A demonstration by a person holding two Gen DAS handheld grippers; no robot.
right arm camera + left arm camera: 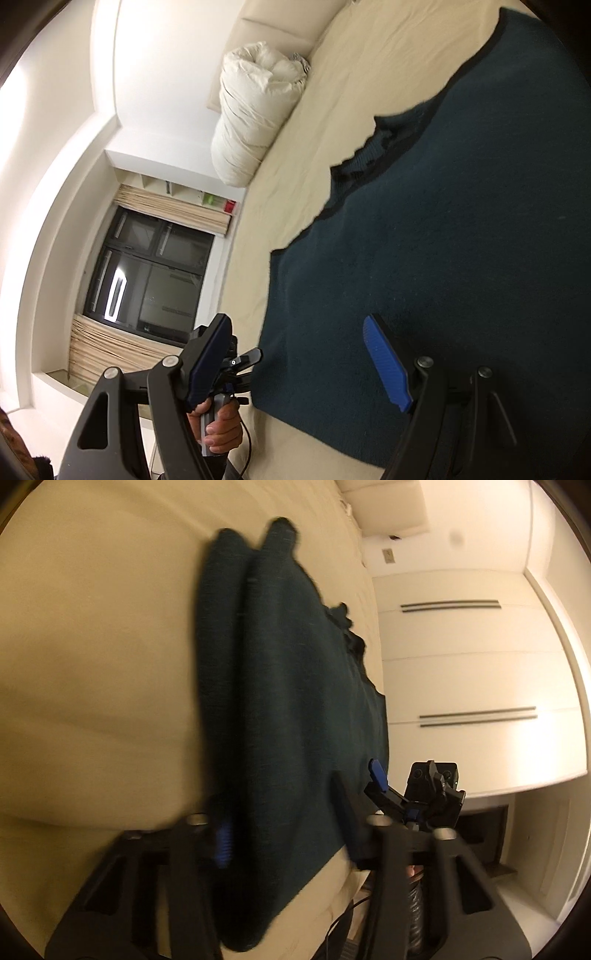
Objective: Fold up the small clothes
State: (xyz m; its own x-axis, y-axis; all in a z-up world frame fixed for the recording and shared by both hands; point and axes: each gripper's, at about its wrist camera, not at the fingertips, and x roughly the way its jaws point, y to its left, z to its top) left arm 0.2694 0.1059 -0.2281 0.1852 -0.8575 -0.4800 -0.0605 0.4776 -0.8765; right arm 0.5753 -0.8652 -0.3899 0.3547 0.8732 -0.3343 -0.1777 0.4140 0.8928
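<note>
A dark teal knit garment (pixel 288 686) lies flat on the beige bed sheet (pixel 92 646), its sleeves stretched away from me. In the left wrist view its near hem fills the gap between the fingers of my left gripper (pixel 282 827), whose blue pad (pixel 223 843) presses the cloth's edge; this part is blurred. The right wrist view shows the same garment (pixel 461 240) and my right gripper (pixel 295 354) standing open over its near corner, nothing pinched. The left gripper (pixel 251 360), held by a hand (pixel 221 424), meets the hem at the bed's edge. The right gripper (pixel 404 775) shows beside the garment.
A rolled white duvet (pixel 255 110) lies at the head of the bed. A dark window (pixel 147 280) with beige blinds is on one side, white wardrobe doors (pixel 461 664) on the other. A black cable (pixel 247 454) hangs below the hand.
</note>
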